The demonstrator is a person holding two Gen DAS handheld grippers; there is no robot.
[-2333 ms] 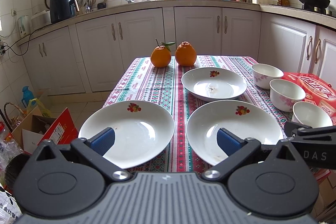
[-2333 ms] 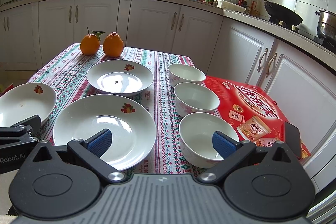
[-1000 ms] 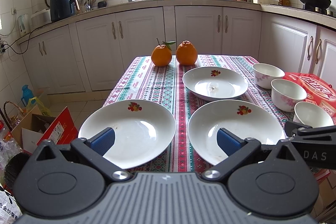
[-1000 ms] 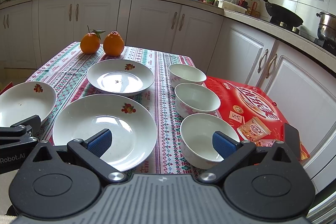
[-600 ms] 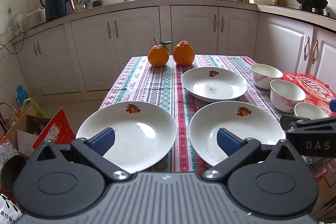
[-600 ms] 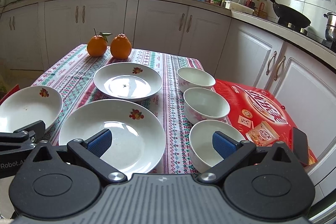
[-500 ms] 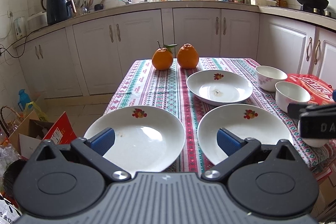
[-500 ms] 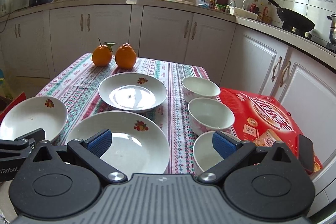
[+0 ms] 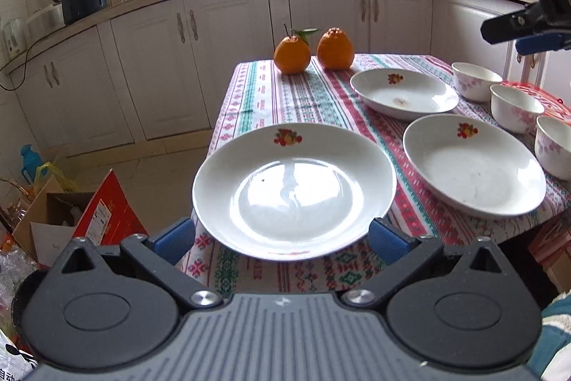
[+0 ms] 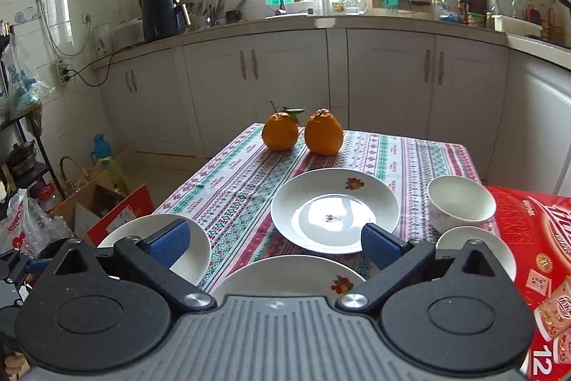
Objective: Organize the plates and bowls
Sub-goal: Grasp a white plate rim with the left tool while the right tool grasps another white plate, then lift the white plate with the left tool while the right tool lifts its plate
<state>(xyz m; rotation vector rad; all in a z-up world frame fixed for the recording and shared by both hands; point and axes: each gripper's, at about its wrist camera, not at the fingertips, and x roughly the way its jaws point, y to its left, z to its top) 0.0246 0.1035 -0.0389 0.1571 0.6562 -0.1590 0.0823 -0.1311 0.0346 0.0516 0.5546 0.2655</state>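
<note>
Three plates and three bowls sit unstacked on the tablecloth [image 9: 314,102], yet you've swung your wide-open left gripper [image 9: 282,238] squarely behind the nearest plate [image 9: 294,188] and raised your equally open right gripper [image 10: 274,243], suggesting stacking starts there.

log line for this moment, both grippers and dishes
left gripper: open, facing near-left plate | right gripper: open, raised above table | plates: three, unstacked | bowls: three, unstacked
</note>
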